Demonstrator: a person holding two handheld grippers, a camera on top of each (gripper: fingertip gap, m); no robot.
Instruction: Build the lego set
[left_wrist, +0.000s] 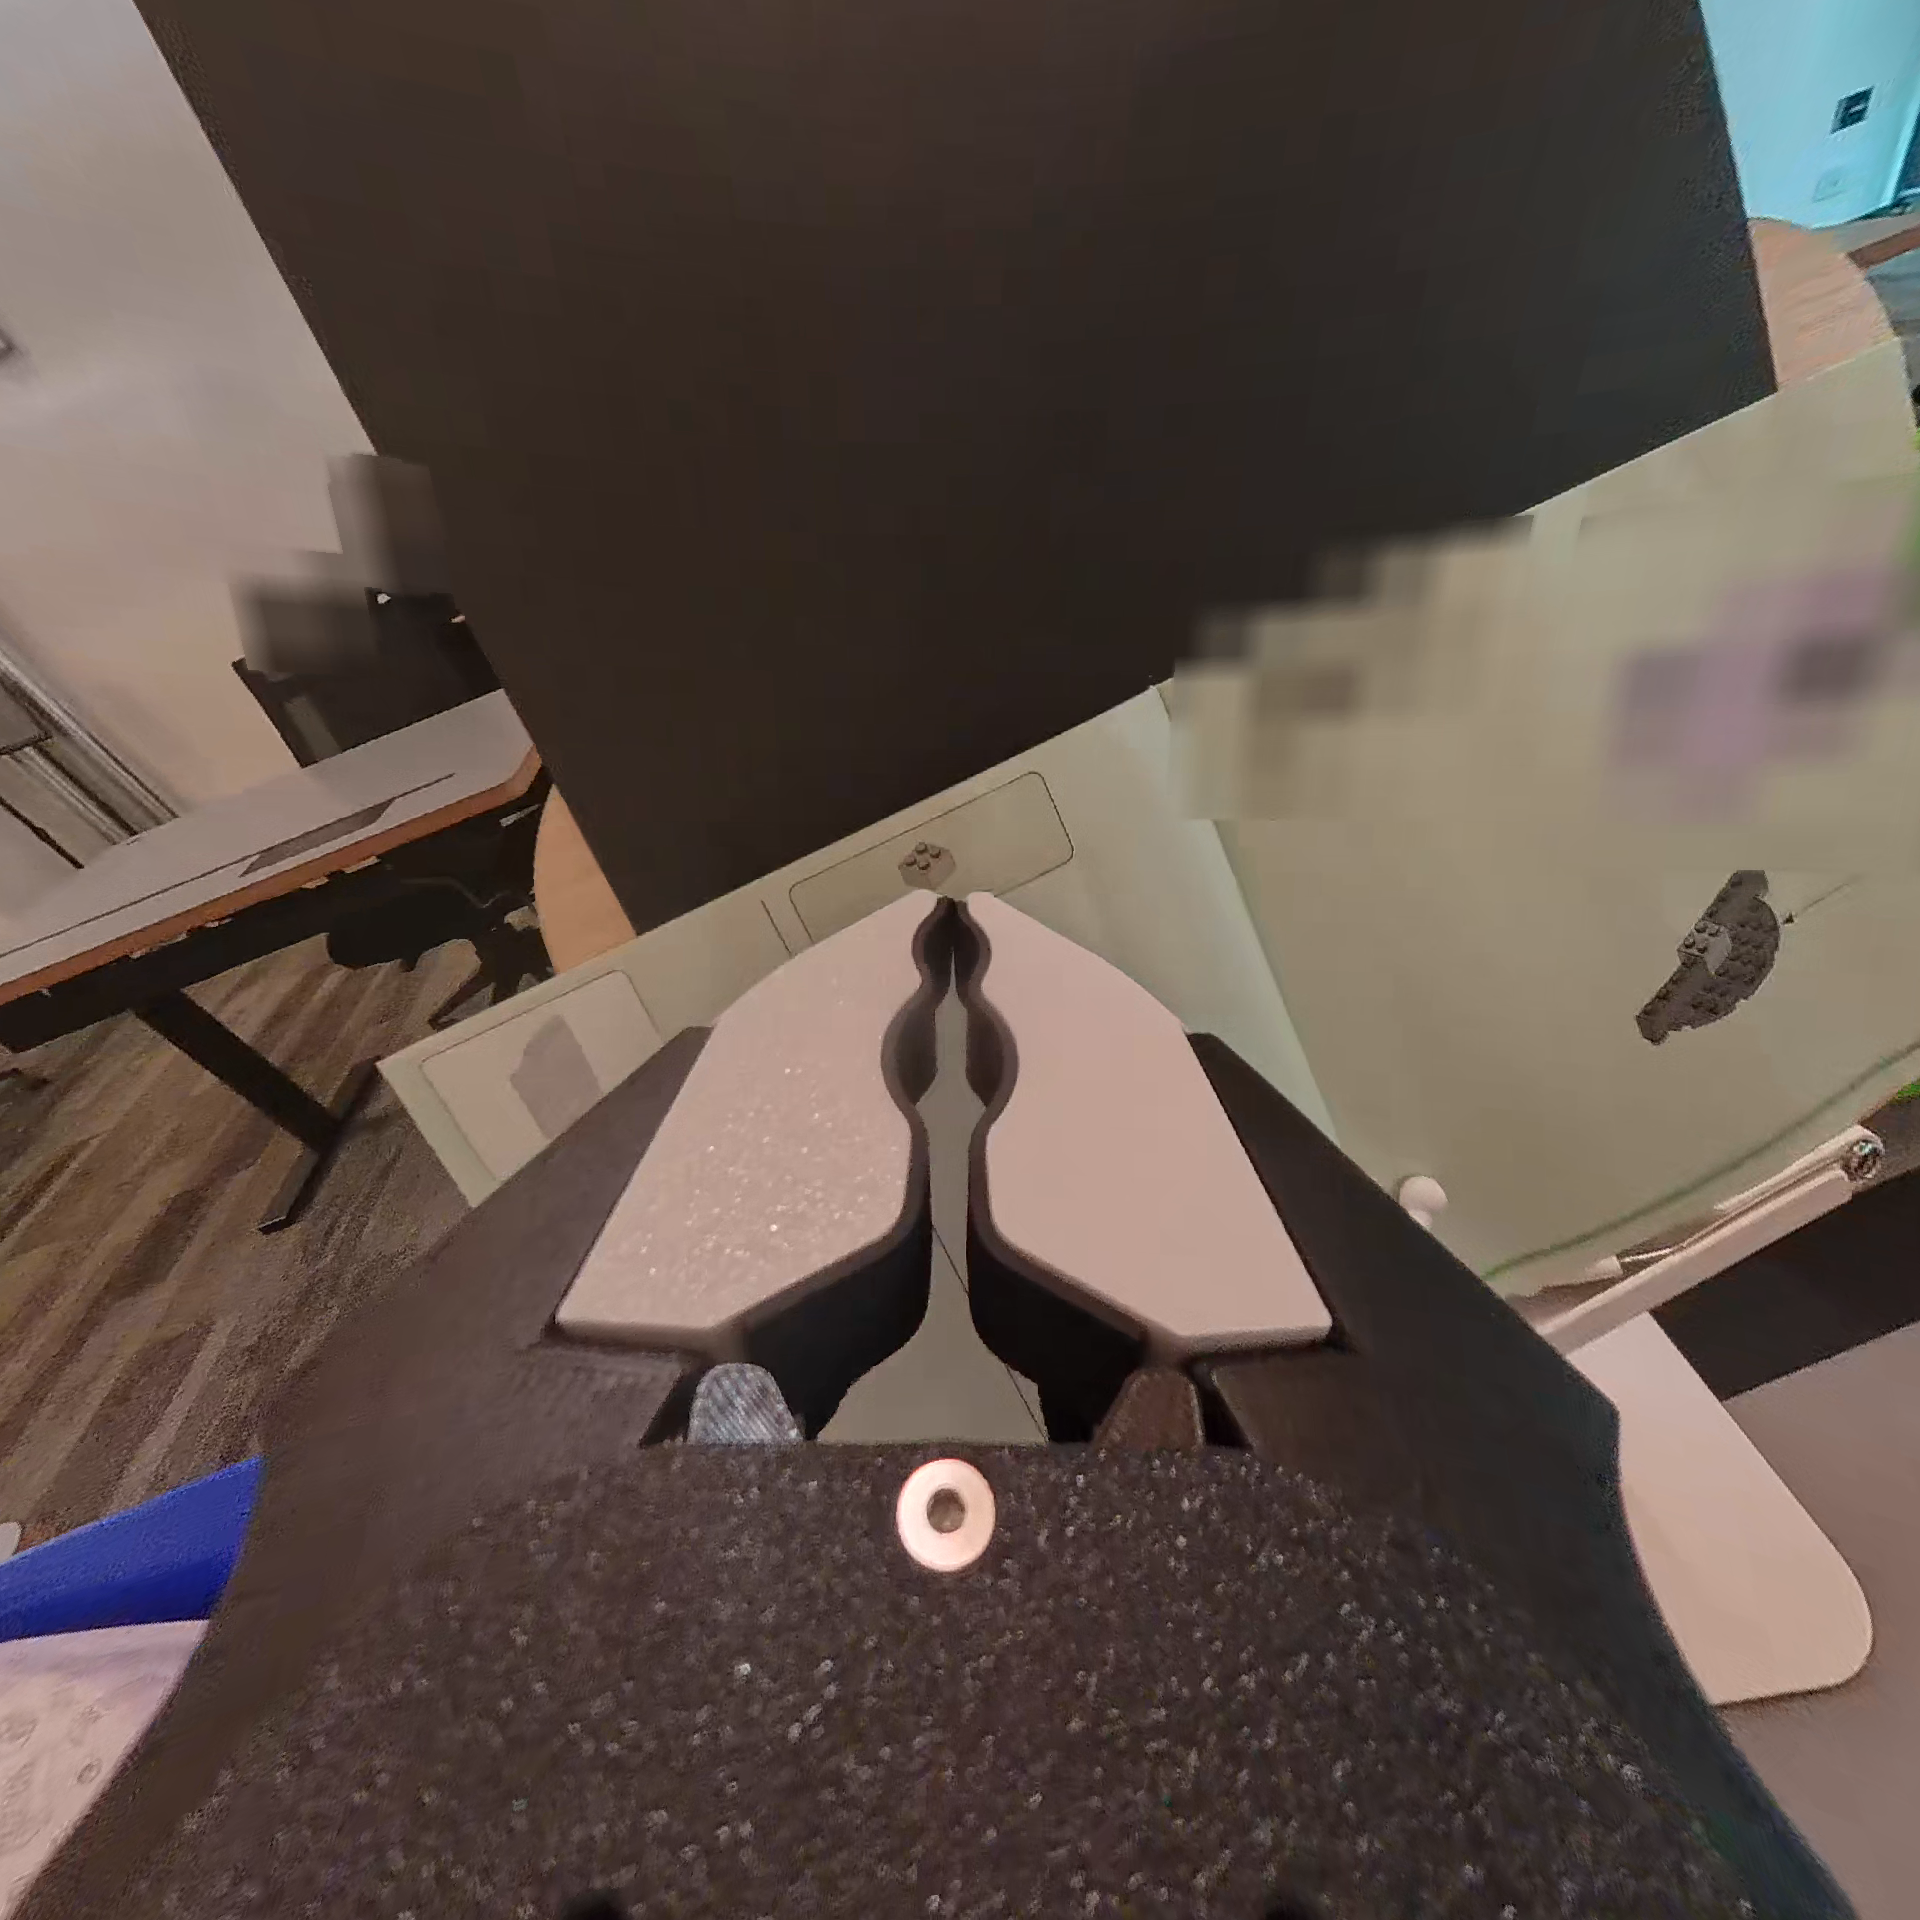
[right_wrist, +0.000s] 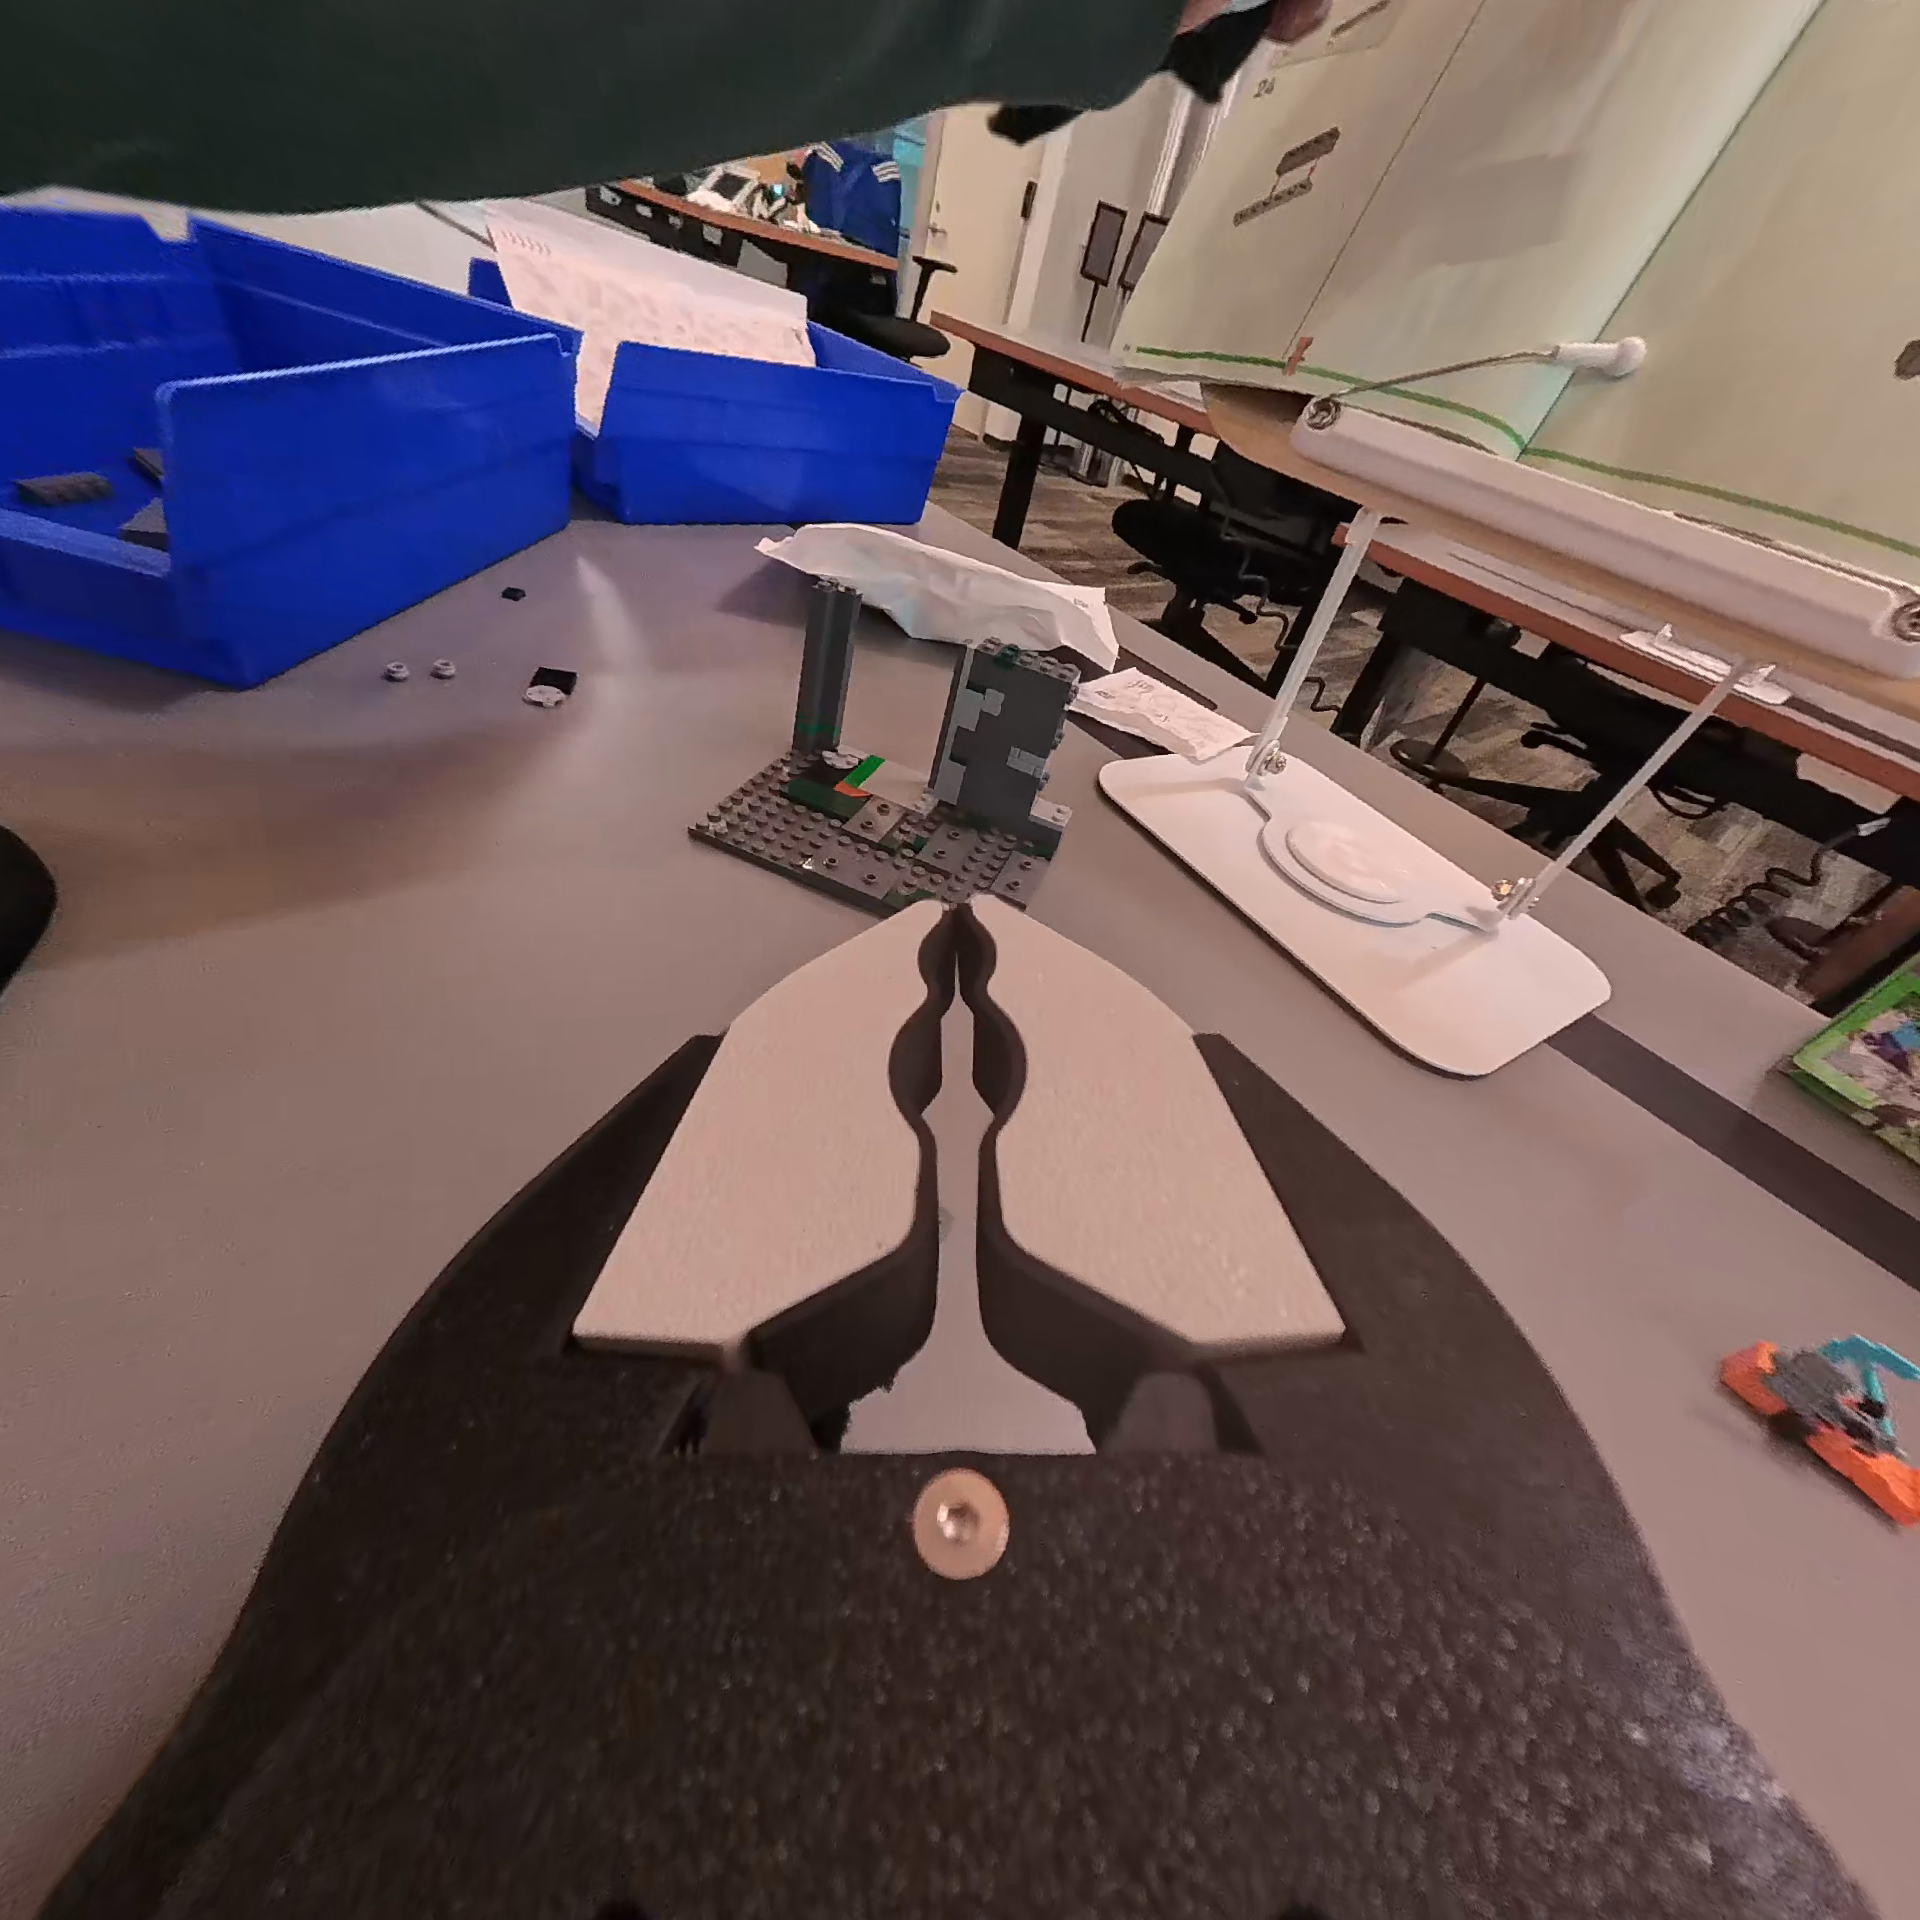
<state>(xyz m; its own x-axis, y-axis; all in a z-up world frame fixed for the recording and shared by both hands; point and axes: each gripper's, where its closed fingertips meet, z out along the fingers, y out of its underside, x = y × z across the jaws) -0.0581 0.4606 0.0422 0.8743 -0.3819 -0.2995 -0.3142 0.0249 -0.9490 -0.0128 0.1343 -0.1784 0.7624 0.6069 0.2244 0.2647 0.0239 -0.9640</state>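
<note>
In the right wrist view a partly built dark grey lego model (right_wrist: 904, 774) stands on the grey table (right_wrist: 312, 935): a studded baseplate with a tall dark pillar on the left and a grey wall block on the right. My right gripper (right_wrist: 956, 914) is shut and empty, its tips just short of the baseplate's near edge. My left gripper (left_wrist: 951, 914) is shut and empty, raised and pointed at the open instruction booklet (left_wrist: 1403, 1039), with its tips at the page's lower part. A small orange and teal lego piece (right_wrist: 1834, 1418) lies at the right.
Two blue bins (right_wrist: 343, 457) stand at the back left, one with dark pieces inside. Small loose lego bits (right_wrist: 499, 675) lie in front of them. A white book stand (right_wrist: 1382, 935) holds the booklet at the right. A crumpled plastic bag (right_wrist: 956, 592) lies behind the model. A dark sleeve (right_wrist: 416, 83) crosses the top. My right fingertips sit around 40 cm from my left ones.
</note>
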